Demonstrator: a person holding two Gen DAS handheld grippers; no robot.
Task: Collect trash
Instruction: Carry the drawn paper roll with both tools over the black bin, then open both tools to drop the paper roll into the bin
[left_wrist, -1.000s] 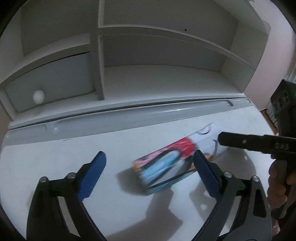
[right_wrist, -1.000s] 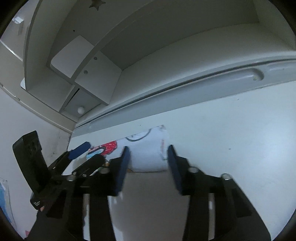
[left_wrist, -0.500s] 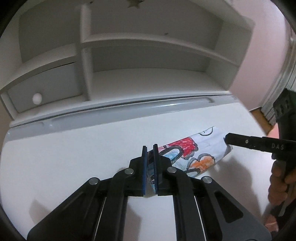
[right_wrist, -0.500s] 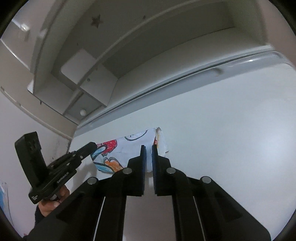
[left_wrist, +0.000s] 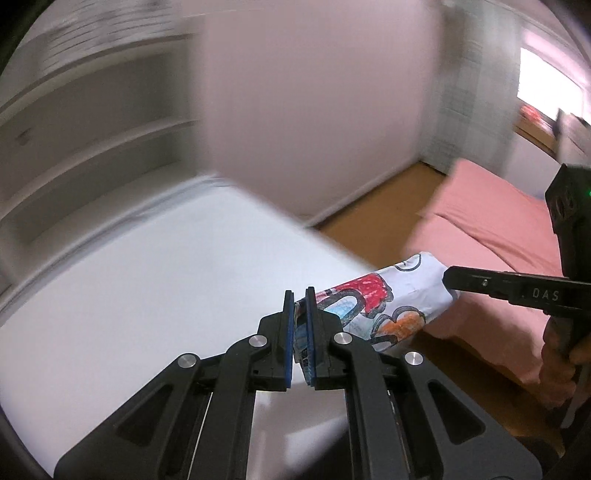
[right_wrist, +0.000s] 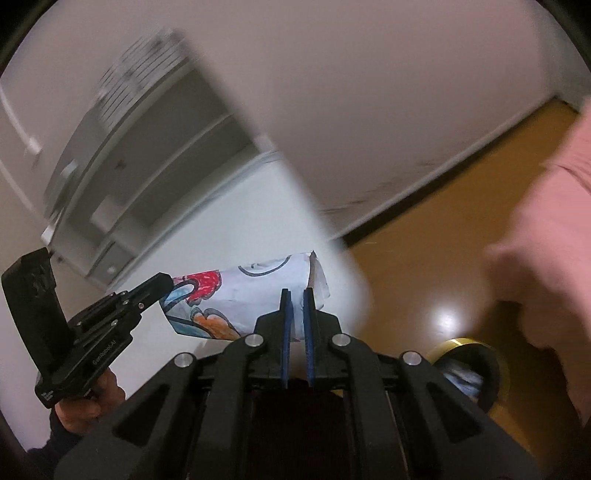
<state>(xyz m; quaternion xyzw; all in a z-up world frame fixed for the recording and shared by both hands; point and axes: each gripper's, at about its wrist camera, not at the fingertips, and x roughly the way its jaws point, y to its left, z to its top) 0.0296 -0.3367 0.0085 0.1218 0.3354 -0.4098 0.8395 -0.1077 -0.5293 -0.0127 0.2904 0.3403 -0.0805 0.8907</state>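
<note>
Transport step of trash collection. You hold the rolled colored drawing (left_wrist: 384, 306) clear of the white tabletop (left_wrist: 147, 295), one end in each tool. Your left tool (left_wrist: 300, 325) is clamped on the near end; your right tool (right_wrist: 296, 325) pinches the opposite end, so the roll spans the gap between them, level and slightly sagging. Both tools point forward and down, past the tabletop edge toward the wooden floor (right_wrist: 424, 266) and pink bed (left_wrist: 491, 229). A gold-rimmed bin (right_wrist: 476, 365) shows at lower right of the right view. Next, judge the swing: carry both ends together over that rim before releasing.
</note>
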